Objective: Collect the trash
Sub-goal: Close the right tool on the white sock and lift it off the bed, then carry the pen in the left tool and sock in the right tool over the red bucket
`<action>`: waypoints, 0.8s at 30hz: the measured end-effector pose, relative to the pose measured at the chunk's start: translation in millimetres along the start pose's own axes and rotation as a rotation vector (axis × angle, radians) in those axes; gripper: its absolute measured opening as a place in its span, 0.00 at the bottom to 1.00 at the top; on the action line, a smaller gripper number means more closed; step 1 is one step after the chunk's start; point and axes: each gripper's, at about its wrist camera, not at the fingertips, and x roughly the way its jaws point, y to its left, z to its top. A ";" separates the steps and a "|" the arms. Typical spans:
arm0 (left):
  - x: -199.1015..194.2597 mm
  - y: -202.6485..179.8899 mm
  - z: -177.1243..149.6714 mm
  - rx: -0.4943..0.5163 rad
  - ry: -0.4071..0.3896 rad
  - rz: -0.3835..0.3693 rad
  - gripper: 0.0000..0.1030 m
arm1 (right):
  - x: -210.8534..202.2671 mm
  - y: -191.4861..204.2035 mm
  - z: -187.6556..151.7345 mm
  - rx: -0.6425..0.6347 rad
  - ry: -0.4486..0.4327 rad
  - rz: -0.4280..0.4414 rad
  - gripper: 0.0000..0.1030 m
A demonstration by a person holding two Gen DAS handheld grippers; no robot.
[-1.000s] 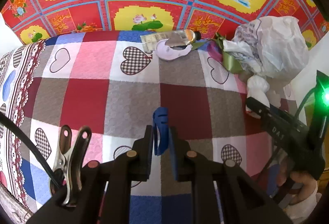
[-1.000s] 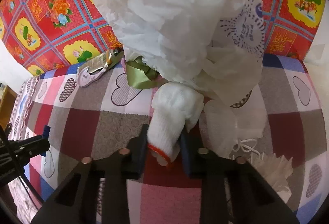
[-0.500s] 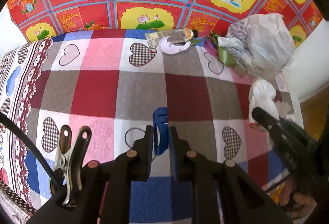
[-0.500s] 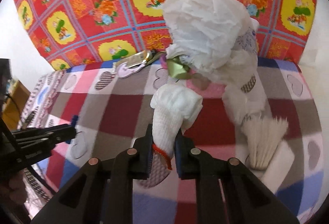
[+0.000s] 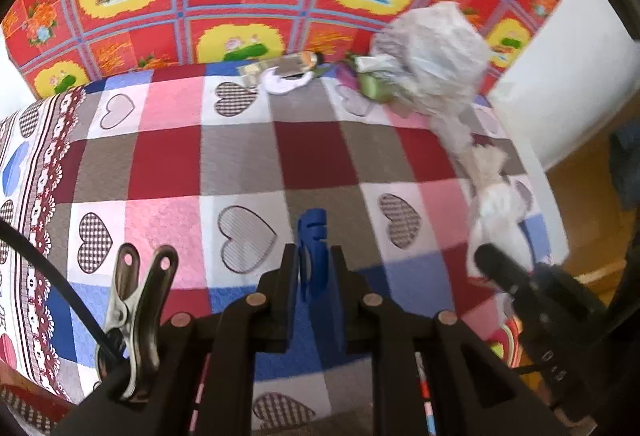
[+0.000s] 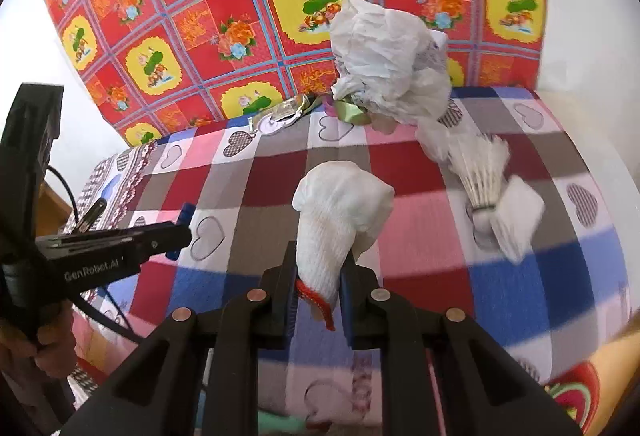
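Knitted white glove (image 6: 340, 212), red-hemmed, hangs bunched.

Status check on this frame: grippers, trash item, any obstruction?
Right gripper shut on white glove, lifted off the bed. Left gripper shut on blue clip. Crumpled white bag and shuttlecock remain on checked bedcover. Nothing blocking.

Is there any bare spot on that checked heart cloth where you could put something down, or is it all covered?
Yes: the middle and left of the checked cloth lie bare. The crowded part is the far edge and right side: a flattened tube, crumpled white bag, green ribbon, and shuttlecock.
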 end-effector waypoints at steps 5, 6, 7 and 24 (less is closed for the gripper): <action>-17.6 -15.0 -15.6 0.072 -0.029 -0.039 0.15 | -26.5 4.1 -27.3 0.046 -0.030 -0.029 0.18; -19.5 -17.8 -18.4 0.083 -0.028 -0.045 0.15 | -30.7 4.6 -31.8 0.055 -0.034 -0.031 0.18; -21.5 -20.7 -21.7 0.095 -0.026 -0.051 0.15 | -37.2 5.2 -37.9 0.063 -0.041 -0.037 0.18; -25.5 -103.0 -83.2 0.350 0.043 -0.184 0.15 | -113.4 -20.4 -123.0 0.223 -0.077 -0.179 0.18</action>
